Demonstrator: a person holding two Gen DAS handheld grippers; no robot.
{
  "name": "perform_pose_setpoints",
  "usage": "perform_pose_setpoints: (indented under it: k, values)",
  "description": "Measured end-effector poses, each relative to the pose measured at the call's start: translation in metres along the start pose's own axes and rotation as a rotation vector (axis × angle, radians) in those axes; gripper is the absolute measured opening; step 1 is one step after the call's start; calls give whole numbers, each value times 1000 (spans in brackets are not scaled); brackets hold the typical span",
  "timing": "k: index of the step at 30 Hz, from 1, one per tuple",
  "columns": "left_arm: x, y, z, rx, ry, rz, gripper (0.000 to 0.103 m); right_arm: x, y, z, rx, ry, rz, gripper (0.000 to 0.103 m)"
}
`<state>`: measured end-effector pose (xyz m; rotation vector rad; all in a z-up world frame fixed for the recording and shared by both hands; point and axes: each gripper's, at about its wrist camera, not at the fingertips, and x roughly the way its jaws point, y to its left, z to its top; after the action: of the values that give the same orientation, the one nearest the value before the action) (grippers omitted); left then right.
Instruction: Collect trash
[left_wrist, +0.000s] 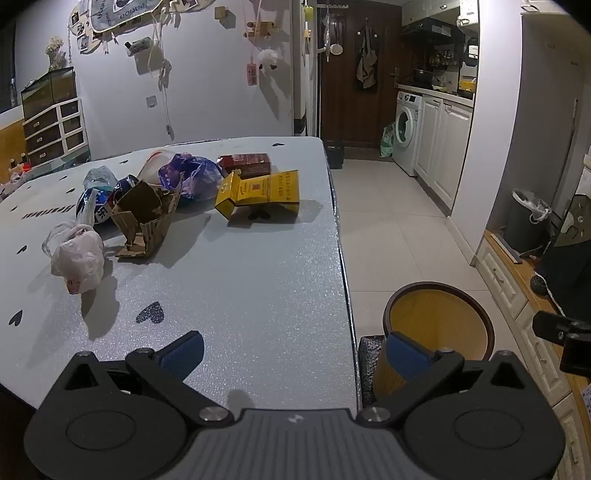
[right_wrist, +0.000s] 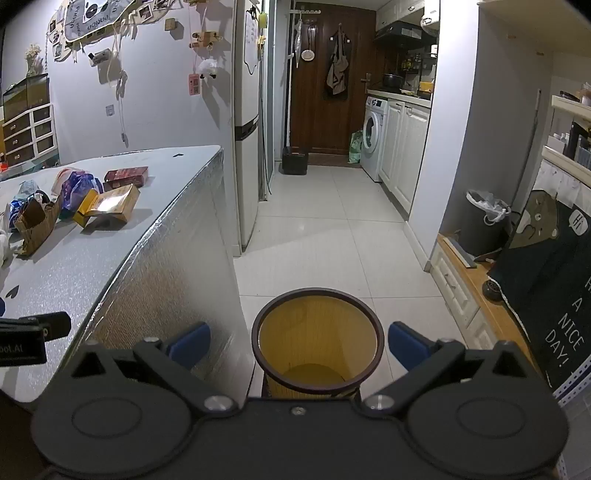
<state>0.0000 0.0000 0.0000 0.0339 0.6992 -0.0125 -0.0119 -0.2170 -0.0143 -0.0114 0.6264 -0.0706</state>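
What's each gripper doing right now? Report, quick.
Left gripper: open, holding nothing, above the table.
Right gripper: open, holding nothing, above the yellow bin.

My right finger (left_wrist: 406, 354) covers part of the yellow bin (left_wrist: 439, 317), and its base sits behind my right gripper (right_wrist: 299, 345); the white bag (right_wrist: 3, 243) is cut by the frame edge, print on the yellow box (left_wrist: 258, 192) too small to read
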Motion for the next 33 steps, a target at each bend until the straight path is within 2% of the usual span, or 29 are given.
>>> perform_pose_setpoints:
  k: [33]
  values:
    - [0, 0, 0, 2, -2, 3, 103, 1, -1, -2, 1, 4, 1, 103]
